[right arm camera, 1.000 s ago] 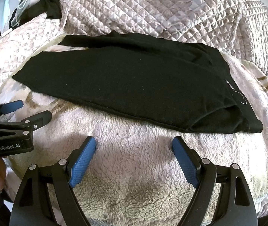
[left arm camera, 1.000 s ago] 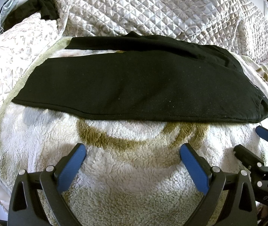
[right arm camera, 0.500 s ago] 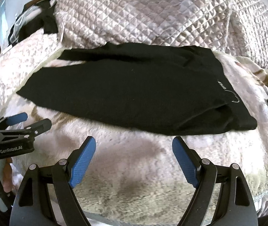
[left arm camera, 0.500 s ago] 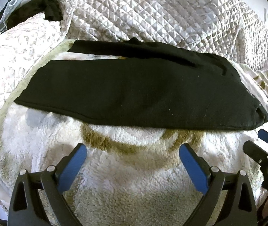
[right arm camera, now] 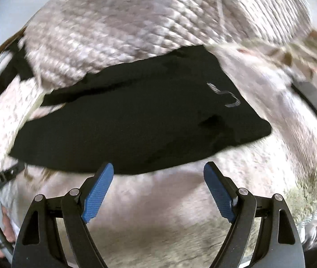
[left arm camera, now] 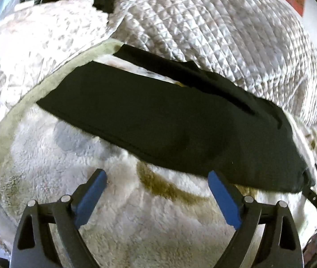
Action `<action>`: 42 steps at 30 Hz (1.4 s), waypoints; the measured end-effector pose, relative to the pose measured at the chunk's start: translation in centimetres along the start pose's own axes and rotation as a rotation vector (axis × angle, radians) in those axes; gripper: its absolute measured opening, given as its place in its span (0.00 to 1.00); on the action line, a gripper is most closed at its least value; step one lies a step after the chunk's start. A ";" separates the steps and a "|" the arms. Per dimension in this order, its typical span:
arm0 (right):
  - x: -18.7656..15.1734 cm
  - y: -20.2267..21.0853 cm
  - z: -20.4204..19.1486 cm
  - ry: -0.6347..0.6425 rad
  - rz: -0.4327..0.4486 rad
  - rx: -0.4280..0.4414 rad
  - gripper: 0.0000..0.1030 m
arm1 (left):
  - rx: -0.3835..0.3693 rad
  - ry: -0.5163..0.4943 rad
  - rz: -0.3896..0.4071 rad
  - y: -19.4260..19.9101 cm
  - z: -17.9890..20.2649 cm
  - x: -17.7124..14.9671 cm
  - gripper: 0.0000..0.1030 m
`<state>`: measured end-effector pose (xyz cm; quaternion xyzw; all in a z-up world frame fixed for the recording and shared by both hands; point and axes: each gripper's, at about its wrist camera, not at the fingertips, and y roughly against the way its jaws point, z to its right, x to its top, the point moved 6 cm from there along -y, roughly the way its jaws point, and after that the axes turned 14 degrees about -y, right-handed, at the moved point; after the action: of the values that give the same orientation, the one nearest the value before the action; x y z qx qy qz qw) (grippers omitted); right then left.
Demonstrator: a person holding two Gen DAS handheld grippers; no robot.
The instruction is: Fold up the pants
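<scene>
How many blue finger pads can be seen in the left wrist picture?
2, both on the left gripper: one pad at lower left over the fleece blanket, one pad at lower right by the black pants edge. The other gripper's pads are not visible.

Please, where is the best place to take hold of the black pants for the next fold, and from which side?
Probably the two ends of the black pants: left claw at the leg hems, right claw at the waist end beside the logo. Both come from the near edge, which lies flat on the fleece blanket.
</scene>
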<state>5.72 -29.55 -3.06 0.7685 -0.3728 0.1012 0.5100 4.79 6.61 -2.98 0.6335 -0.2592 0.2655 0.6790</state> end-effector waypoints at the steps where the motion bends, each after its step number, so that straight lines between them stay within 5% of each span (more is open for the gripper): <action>1: 0.4 0.0 0.5 -0.036 -0.001 0.014 0.79 | -0.008 0.018 0.009 0.0 -0.4 0.2 0.89; 7: 3.0 -1.0 2.1 -0.184 0.011 0.071 0.72 | -0.052 0.190 0.035 -1.1 -4.2 1.6 0.82; 18: 5.1 -2.7 4.0 -0.326 0.032 0.100 0.28 | 0.040 0.257 0.069 -3.6 -8.0 3.6 0.56; 21: 5.6 -3.4 4.6 -0.347 0.024 0.094 0.19 | 0.077 0.257 0.062 -4.0 -8.4 4.0 0.43; 23: 5.8 -3.7 4.6 -0.346 0.024 0.092 0.09 | 0.109 0.260 0.051 -4.2 -8.8 4.1 0.18; 26: 6.0 -3.2 4.5 -0.345 0.029 0.104 0.05 | 0.115 0.276 0.042 -4.5 -9.3 4.2 0.05; 34: 6.5 1.8 4.0 -0.351 0.047 0.161 0.04 | 0.121 0.211 0.098 0.5 -8.2 4.5 0.04; 42: 2.8 5.6 6.5 -0.354 -0.023 0.125 0.04 | 0.090 0.197 0.068 5.7 -7.3 -1.0 0.04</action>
<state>2.40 -37.56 -0.55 0.8088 -0.4409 -0.0182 0.3887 0.21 14.15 -0.02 0.6251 -0.2002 0.3606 0.6627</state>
